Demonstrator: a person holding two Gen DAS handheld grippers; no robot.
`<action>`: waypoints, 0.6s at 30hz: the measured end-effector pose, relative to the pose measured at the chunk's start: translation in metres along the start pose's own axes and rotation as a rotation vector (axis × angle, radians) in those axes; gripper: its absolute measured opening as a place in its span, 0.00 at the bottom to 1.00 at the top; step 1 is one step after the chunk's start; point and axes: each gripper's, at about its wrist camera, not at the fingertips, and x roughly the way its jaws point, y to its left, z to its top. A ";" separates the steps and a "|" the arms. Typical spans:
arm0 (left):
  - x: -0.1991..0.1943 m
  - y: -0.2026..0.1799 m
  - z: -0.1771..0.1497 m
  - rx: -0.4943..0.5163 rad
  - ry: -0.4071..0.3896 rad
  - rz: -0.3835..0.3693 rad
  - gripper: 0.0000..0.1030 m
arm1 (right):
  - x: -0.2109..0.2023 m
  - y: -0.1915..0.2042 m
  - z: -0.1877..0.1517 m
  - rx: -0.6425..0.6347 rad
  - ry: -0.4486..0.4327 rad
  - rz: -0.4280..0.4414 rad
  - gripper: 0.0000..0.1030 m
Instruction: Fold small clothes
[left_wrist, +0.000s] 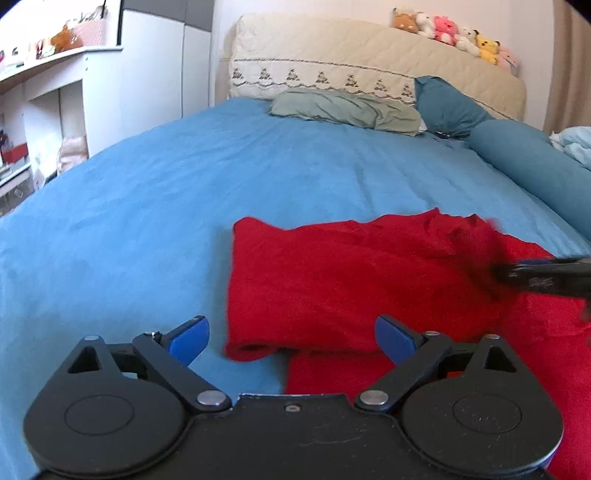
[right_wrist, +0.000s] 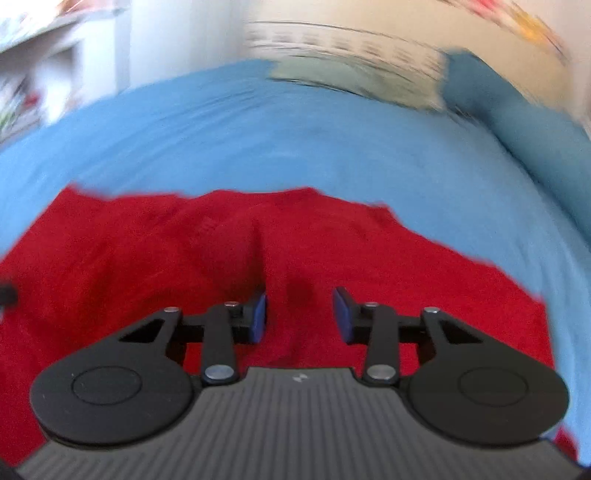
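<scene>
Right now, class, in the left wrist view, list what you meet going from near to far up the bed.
Left gripper → red garment → blue sheet → green pillow → cream headboard → plush toys.

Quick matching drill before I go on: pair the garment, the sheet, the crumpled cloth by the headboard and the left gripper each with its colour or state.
1 garment
2 sheet
3 crumpled cloth
4 left gripper

a sage green
b open
c red
d blue

Pairs: 1-c, 2-d, 3-a, 4-b
</scene>
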 end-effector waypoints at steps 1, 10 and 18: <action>-0.001 0.003 -0.001 -0.007 0.002 0.003 0.95 | -0.001 -0.013 -0.004 0.057 0.009 0.006 0.52; -0.006 0.016 -0.011 -0.035 0.009 0.013 0.95 | -0.011 -0.066 -0.036 0.308 0.004 0.115 0.60; -0.003 0.020 -0.016 -0.016 0.023 0.022 0.95 | -0.016 -0.067 -0.035 0.399 0.000 0.047 0.68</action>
